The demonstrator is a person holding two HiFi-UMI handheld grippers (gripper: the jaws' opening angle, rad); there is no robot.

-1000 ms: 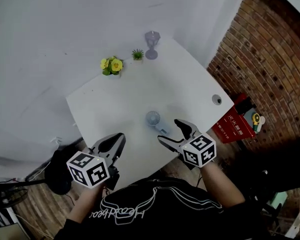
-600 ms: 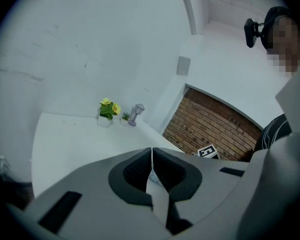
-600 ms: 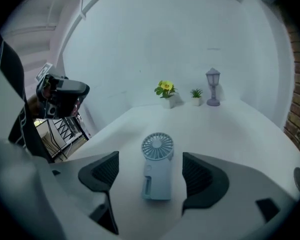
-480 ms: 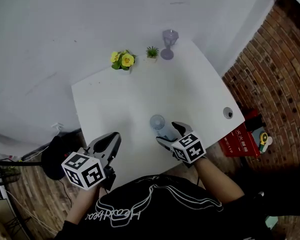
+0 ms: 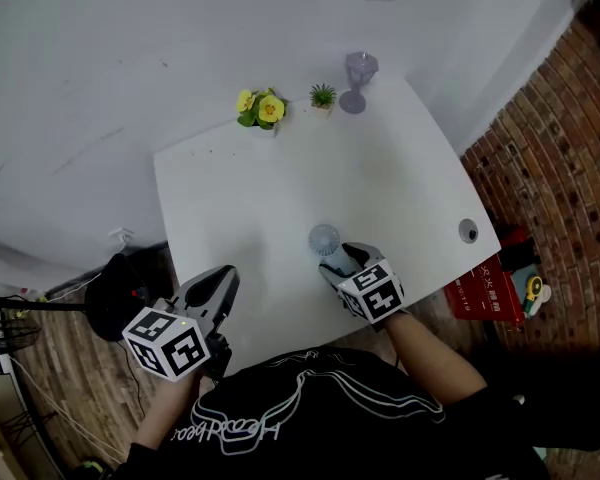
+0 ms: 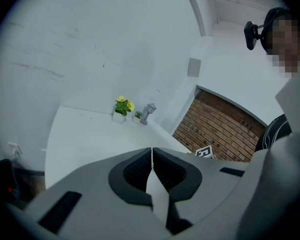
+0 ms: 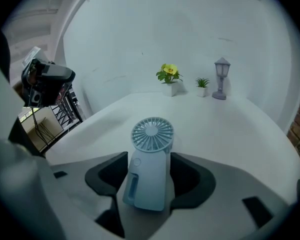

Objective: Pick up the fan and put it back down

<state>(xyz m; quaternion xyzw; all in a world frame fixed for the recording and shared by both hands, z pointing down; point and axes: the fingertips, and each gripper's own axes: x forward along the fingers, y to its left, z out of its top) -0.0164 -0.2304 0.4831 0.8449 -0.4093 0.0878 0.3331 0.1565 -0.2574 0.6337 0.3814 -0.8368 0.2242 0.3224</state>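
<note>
Right gripper [image 7: 149, 156] jaws are closing around the fan [image 7: 151, 134] handle, pads not yet seated; left gripper [image 6: 152, 151] is held pinched together, empty. Fan is laid flat on the table [image 5: 240, 198], long axis along the jaws, head pointed at the far wall. Red box [image 5: 485, 298] print can't be read.

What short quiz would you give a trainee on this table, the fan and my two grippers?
1. True or false: the left gripper has its jaws together with nothing between them.
2. What lies between the jaws of the right gripper? A) fan B) cup C) sponge
3. How many small ornaments stand along the far edge of the table?

Key
1. True.
2. A. The jaws are closing around the fan, which is lying on the table.
3. Three: yellow flowers, green plant, lantern.
</note>
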